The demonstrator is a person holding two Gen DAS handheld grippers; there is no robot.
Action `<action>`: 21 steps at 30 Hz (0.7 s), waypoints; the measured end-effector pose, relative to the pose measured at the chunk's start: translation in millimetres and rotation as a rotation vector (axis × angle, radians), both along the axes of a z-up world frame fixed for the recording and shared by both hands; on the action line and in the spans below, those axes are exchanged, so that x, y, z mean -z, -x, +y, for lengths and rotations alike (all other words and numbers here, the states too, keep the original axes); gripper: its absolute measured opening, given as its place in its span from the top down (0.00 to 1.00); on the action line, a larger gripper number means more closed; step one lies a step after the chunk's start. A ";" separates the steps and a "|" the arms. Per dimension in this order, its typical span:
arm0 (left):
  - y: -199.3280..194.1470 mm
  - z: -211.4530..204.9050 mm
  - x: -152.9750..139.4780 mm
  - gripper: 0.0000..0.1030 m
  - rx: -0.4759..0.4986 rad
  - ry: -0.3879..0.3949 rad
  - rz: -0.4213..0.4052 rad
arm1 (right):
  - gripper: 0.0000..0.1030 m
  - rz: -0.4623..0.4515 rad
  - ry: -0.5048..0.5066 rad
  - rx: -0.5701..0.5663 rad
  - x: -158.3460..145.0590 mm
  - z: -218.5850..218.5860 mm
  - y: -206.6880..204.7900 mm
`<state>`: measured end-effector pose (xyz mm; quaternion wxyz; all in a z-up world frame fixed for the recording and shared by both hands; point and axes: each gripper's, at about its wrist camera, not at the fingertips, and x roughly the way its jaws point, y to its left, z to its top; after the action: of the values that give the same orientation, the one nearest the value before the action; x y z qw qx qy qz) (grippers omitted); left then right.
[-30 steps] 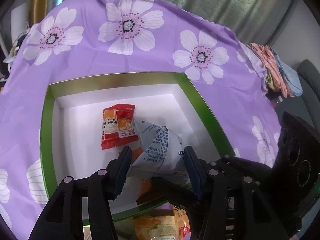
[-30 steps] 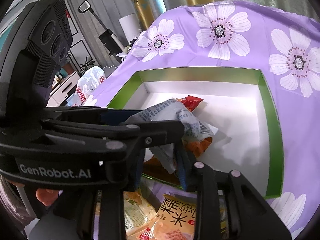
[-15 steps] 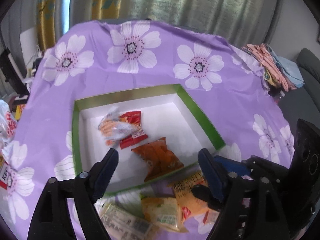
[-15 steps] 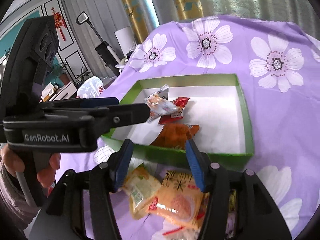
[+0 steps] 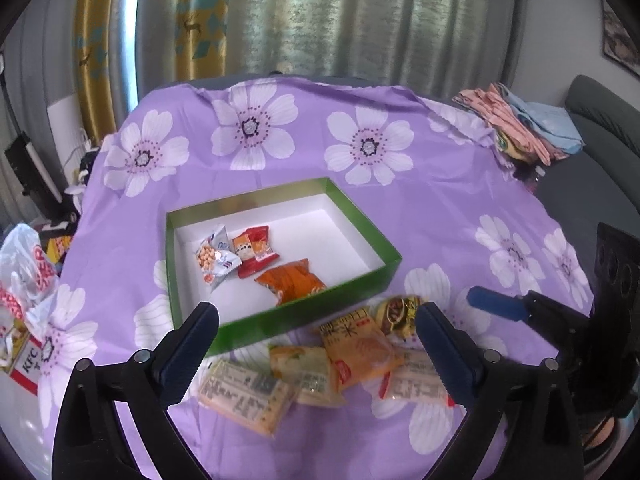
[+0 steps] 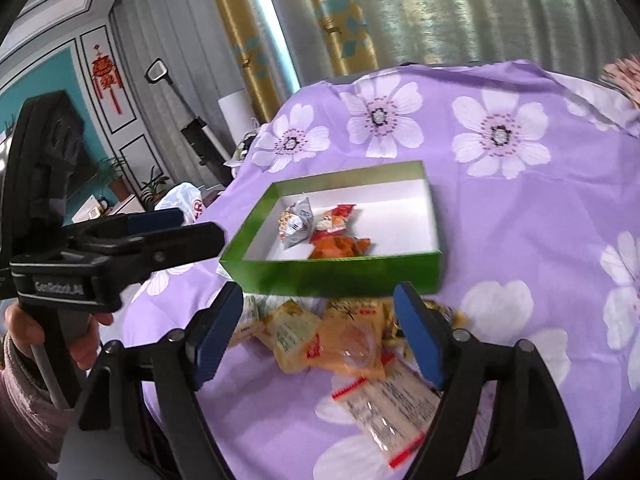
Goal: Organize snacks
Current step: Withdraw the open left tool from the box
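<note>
Inside box (image 5: 276,320), orange packet (image 5: 294,280) roughly crosswise

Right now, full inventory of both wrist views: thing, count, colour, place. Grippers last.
box: 1, green with white inside, middle of the tablecloth
snack packets in box: 3, one silver, one red, one orange, left part of the box floor
snack packets outside box: at least 5, mostly yellow and orange, heaped on the cloth against the near wall of the box
tablecloth: 1, purple with white flowers, covers the table
folded cloths: 1 pile, pink and blue, far right edge of the table
plastic bag: 1, white with red print, left of the table
left gripper: black, blue pads, jaws opening, nothing between them
right gripper: black, blue pads, jaws opening, nothing between them
</note>
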<state>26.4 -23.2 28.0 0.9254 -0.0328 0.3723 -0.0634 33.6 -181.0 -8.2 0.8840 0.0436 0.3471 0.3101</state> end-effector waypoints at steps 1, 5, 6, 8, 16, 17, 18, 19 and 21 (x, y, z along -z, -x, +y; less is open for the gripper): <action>3.8 -1.8 -1.0 0.04 0.002 0.000 -0.004 | 0.24 0.001 0.001 0.014 -0.3 -4.1 3.0; 18.7 -11.1 -2.2 0.03 0.018 0.011 -0.006 | 0.23 0.007 -0.007 0.055 -1.6 -19.1 13.2; 21.4 -12.8 -1.5 0.03 0.023 0.019 -0.001 | 0.23 0.006 -0.007 0.064 -1.9 -22.6 16.0; 24.5 -14.3 2.4 0.03 0.033 0.061 0.025 | 0.23 0.005 -0.009 0.083 -1.9 -30.3 22.7; 33.0 -10.2 37.8 0.03 0.042 0.347 0.144 | 0.20 0.017 0.033 0.157 11.1 -62.2 47.9; 36.0 -12.2 40.3 0.03 0.053 0.357 0.142 | 0.20 0.022 0.036 0.167 13.8 -67.1 50.4; 39.6 -15.7 45.9 0.02 0.076 0.366 0.142 | 0.20 0.029 0.037 0.178 16.5 -72.3 52.1; 41.5 -18.6 50.9 0.02 0.099 0.366 0.149 | 0.20 0.040 0.035 0.185 19.7 -77.8 53.4; 45.2 -28.1 65.7 0.02 0.142 0.337 0.196 | 0.19 0.058 0.036 0.183 25.9 -83.7 55.2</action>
<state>-18.8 -51.3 -37.7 0.8594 -0.1669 0.4459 -0.1865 -21.5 -264.7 -34.1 0.8989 0.0680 0.3726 0.2204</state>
